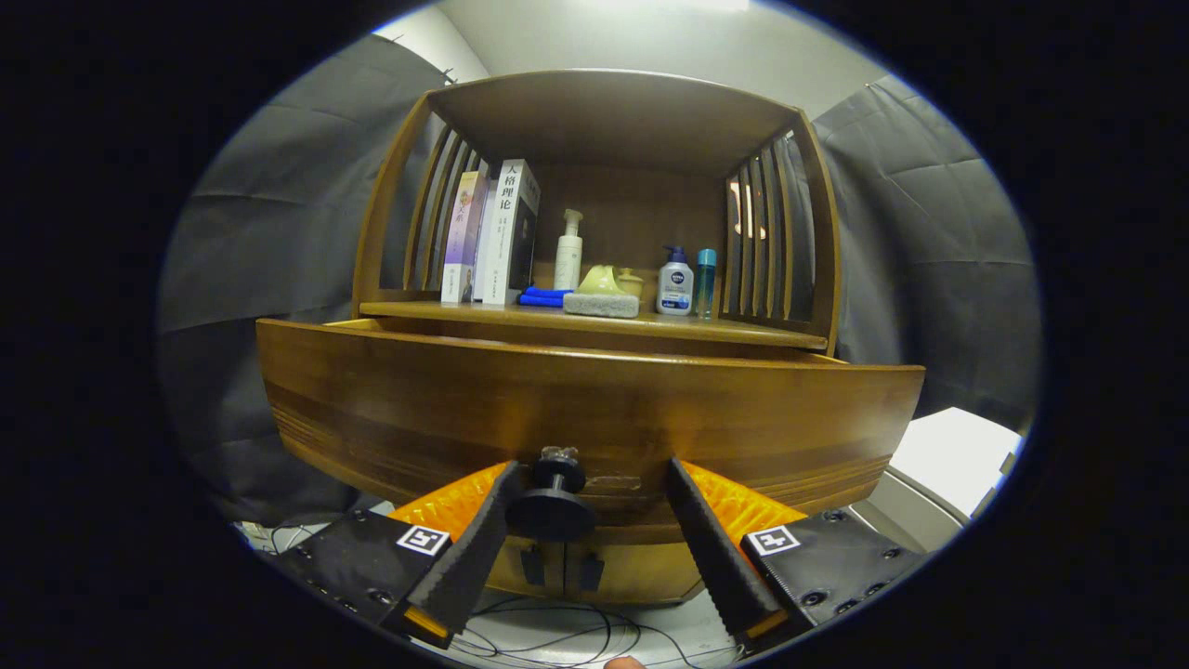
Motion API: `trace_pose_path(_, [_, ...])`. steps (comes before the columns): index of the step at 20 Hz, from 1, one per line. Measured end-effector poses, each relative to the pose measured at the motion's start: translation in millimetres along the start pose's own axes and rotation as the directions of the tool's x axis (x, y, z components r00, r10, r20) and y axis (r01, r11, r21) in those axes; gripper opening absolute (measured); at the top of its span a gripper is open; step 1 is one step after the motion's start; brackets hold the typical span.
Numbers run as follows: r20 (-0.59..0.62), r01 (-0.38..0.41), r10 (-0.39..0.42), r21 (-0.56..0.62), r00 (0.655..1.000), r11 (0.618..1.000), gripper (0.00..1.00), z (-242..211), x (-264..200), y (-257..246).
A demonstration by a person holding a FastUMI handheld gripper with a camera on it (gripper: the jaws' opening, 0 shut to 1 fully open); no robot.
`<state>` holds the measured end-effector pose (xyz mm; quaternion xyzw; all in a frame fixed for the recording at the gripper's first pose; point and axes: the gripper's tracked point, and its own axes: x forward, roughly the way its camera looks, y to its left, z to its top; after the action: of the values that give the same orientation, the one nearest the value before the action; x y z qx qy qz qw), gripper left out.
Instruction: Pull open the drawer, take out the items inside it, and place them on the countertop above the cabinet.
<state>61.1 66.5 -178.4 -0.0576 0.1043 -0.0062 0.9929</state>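
Wooden drawer (585,409), pulled out toward us, front panel filling the near view. Our gripper (590,506) stands wide open; the dark knob (552,502) sits between the fingers, close to the left one, gripped by neither, which we judge a release after pulling. Beyond: countertop (743,330) carrying books (492,232), bottles (675,283), a sponge (601,305). Drawer contents hidden behind the front panel; we cannot tell what lies inside. Lower cabinet doors partly cut off.
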Motion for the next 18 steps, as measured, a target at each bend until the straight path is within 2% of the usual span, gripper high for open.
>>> trace_pose_path(18, [-0.018, 0.012, -0.012, 0.026, 1.0, 1.0, 1.0, 16, 77, 0])
